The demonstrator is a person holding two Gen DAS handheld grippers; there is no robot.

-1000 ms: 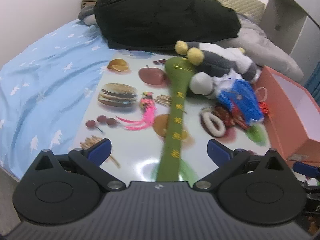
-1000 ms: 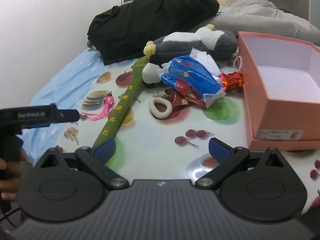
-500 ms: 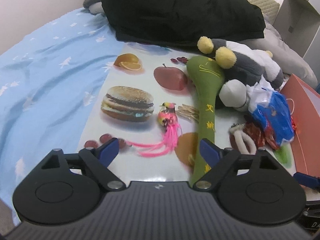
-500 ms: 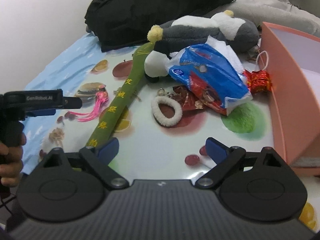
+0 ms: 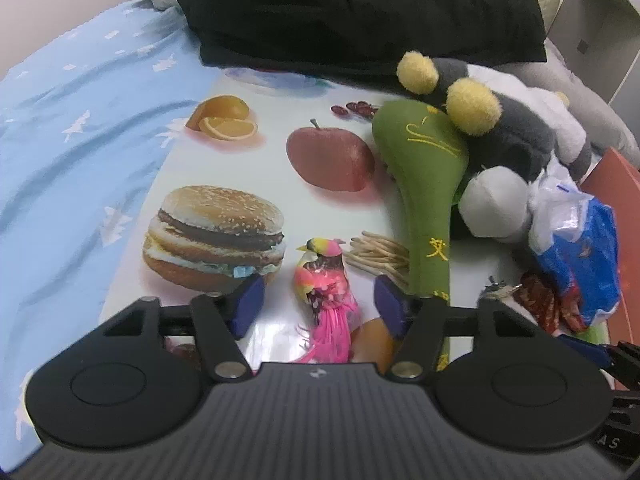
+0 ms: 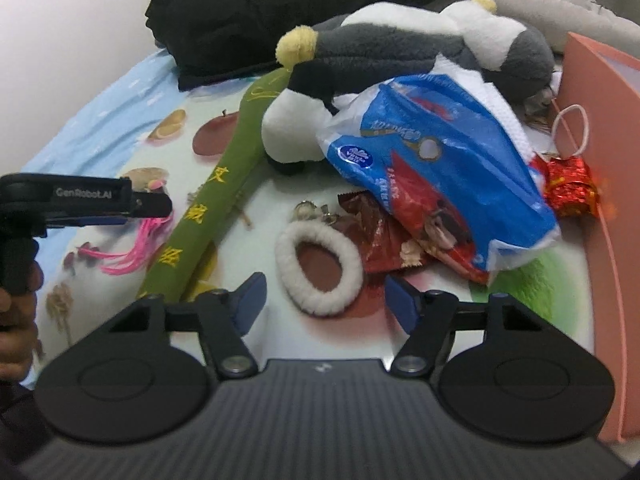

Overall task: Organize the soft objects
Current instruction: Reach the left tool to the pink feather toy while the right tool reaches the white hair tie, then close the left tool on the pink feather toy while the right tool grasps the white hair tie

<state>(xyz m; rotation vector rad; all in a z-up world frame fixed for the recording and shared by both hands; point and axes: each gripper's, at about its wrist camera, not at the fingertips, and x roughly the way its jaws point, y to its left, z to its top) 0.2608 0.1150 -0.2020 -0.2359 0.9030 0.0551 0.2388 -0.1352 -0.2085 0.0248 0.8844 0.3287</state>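
None of the soft things is boxed yet: left gripper (image 5: pixel 320 304), jaws apart, straddles the pink bird (image 5: pixel 324 280) mid-mat, right gripper (image 6: pixel 322 300) gapes before the fluffy ring (image 6: pixel 318 270), pink box (image 6: pixel 600 160) at the mat's right edge.

Left gripper (image 5: pixel 318 300): matte black body with ribbed top plate, two round discs with recessed circles, silver pivot screws, small white logo, dark blue finger pads (image 5: pixel 248 298). Right gripper (image 6: pixel 322 300): same build and colours. Seen from the right camera, the left unit's side carries white "GenRobot.AI" lettering; bare skin of the left hand (image 6: pixel 18 308) shows on its black handle.
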